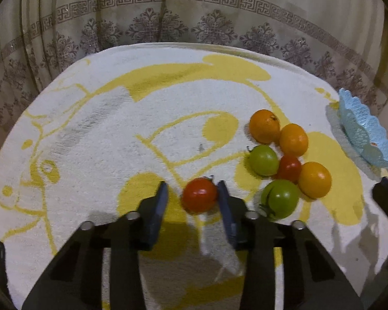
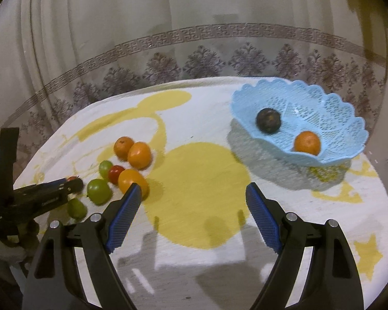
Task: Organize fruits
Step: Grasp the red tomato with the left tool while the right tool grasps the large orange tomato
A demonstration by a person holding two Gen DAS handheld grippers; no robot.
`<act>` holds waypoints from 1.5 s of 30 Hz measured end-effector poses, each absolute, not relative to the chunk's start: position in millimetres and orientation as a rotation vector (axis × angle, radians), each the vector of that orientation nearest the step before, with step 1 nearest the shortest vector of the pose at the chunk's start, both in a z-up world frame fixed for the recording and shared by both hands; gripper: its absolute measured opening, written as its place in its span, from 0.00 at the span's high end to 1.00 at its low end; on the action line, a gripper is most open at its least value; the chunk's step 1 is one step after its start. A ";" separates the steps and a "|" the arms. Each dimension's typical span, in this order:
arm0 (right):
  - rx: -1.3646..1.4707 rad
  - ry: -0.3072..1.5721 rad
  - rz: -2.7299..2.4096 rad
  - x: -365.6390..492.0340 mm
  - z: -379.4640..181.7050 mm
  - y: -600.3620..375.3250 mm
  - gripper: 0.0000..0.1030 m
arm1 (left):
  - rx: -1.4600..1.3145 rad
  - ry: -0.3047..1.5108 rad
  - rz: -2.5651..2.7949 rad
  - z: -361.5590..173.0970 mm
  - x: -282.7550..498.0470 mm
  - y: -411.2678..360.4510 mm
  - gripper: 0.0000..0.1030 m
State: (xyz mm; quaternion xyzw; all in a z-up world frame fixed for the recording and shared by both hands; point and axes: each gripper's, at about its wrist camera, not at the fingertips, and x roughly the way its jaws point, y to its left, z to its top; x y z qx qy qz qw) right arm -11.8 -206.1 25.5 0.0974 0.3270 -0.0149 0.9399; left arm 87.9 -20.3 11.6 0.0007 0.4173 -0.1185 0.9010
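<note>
A red tomato (image 1: 199, 195) lies on the towel-covered surface (image 1: 116, 142), between the pads of the left hand-held gripper (image 1: 192, 193). Just right of it sits a cluster of oranges and tomatoes (image 1: 287, 160). Far right stands a blue lattice plastic basket (image 2: 331, 108), with an orange (image 2: 307, 142) and a dark round fruit (image 2: 268, 121) in it.

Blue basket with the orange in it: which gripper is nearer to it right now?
Right. The right gripper points at the towel just short of the blue basket, jaws open and empty. The left gripper is beyond the fruit pile, around a red tomato.
</note>
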 end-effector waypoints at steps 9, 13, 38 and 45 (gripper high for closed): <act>0.157 0.732 0.090 4.4 17.8 -175.9 0.18 | -0.009 0.792 -0.266 28.4 78.9 -15.0 0.73; 0.135 0.767 0.123 18.7 11.5 -164.5 0.19 | -0.013 0.762 -0.248 35.3 77.1 -9.8 0.73; 0.095 0.855 0.183 58.2 -6.6 -146.2 0.64 | -0.029 0.769 -0.276 33.1 75.7 -8.0 0.73; 0.139 0.837 0.166 49.7 -1.7 -154.3 0.64 | -0.033 0.769 -0.276 33.7 76.3 -7.0 0.73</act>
